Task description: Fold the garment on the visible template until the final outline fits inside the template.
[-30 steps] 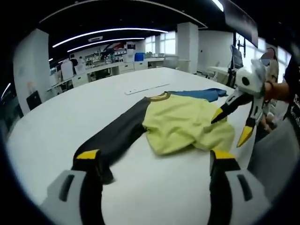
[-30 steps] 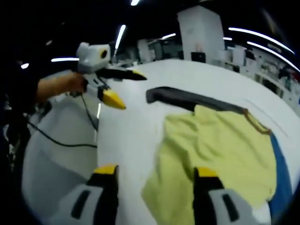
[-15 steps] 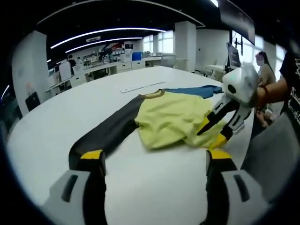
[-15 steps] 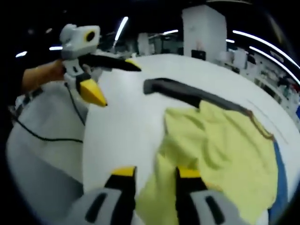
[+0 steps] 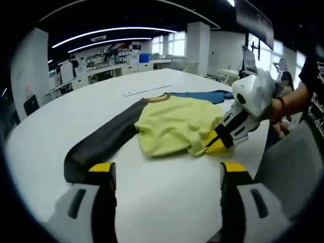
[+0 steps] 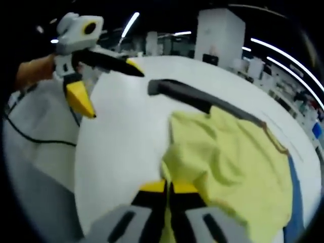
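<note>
right gripper (image 6: 168, 186) apparently pinching garment (image 5: 172, 124) hem; left gripper (image 5: 164, 169) spread, empty.

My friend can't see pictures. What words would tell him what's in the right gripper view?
The right gripper is pinched shut on the near edge of a yellow shirt lying rumpled on a white table. A dark grey sleeve stretches away from the shirt, and the left gripper hangs open above the table's far left side.

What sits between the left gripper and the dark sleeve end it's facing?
Nothing visible. Bare white table lies between the open left gripper and the dark sleeve of the garment. The right gripper is shut on the garment's yellow hem, off to the side.
</note>
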